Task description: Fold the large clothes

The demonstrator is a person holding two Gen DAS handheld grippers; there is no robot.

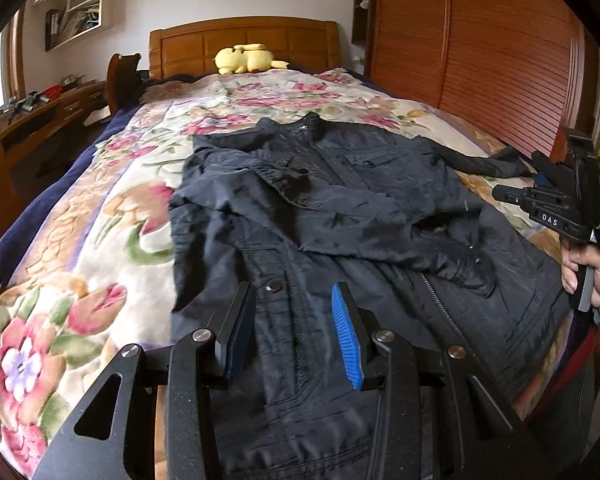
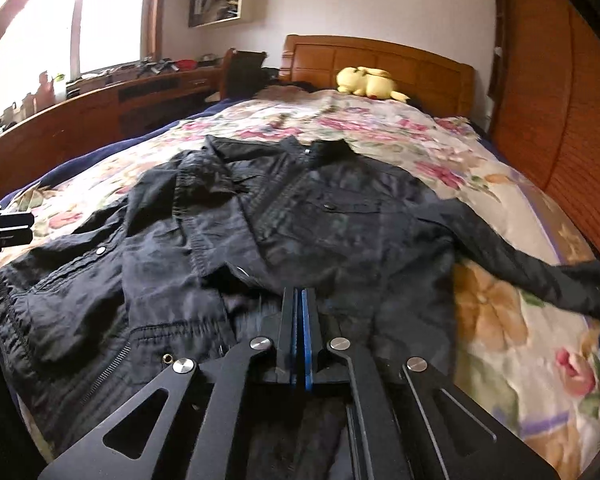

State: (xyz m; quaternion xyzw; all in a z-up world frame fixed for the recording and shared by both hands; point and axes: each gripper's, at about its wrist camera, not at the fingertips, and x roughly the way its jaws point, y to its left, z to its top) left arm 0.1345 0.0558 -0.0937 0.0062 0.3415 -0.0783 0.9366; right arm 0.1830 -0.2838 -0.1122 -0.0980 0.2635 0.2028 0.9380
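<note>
I hover my left claw (image 1: 294, 332) wide over the jacket (image 1: 340, 216) spread flat on the bed (image 1: 80, 240), while my right claw (image 2: 300, 336) is pinched closed, seemingly empty, ready for folding.

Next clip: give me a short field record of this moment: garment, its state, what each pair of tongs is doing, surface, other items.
garment: dark jacket, front up, collar toward the headboard
fold state: one sleeve already laid across the chest; the other sleeve lies stretched out on the bedspread
left tongs: open, above the jacket's hem area, holding nothing
right tongs: pads together over the lower jacket; no cloth seen between them
surface: floral bedspread
other items: yellow plush toy by the headboard; wooden desk beside the bed
</note>
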